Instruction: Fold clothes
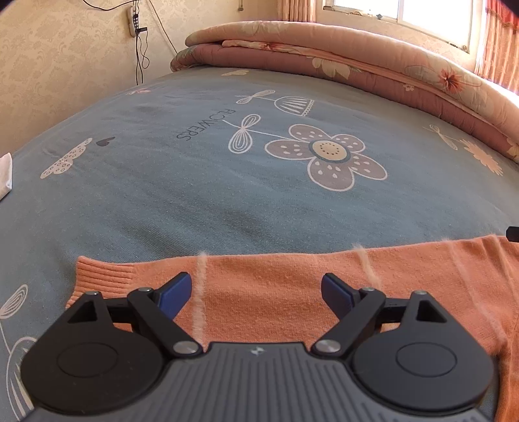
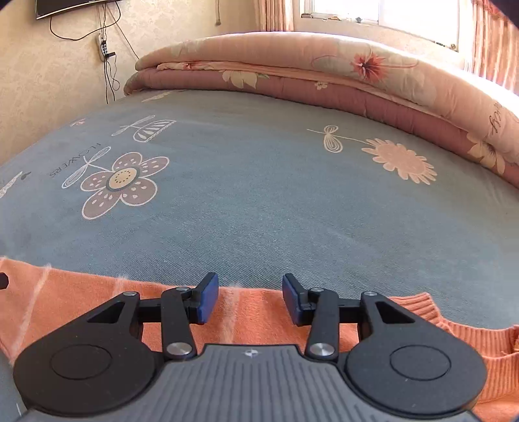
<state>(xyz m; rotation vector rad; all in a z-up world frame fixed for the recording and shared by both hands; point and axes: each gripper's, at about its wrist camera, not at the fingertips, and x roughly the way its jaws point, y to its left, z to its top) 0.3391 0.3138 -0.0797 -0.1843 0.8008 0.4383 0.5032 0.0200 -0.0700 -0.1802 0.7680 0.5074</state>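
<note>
An orange knitted sweater [image 1: 275, 285] with thin pale fuzzy stripes lies flat on the blue flowered bedsheet [image 1: 194, 194]. Its ribbed hem [image 1: 100, 272] shows at the left in the left wrist view. My left gripper [image 1: 256, 292] hovers over the sweater with its blue pads wide apart and nothing between them. In the right wrist view the same sweater [image 2: 246, 315] lies under my right gripper [image 2: 249, 298], whose jaws stand partly apart above the cloth, gripping nothing. A ribbed edge [image 2: 470, 337] shows at the right.
A folded pink floral quilt [image 1: 340, 61] runs along the far side of the bed under a bright window [image 2: 389, 13]. A power strip with cables [image 1: 134, 22] hangs on the wall. A white cloth [image 1: 5, 175] lies at the bed's left edge.
</note>
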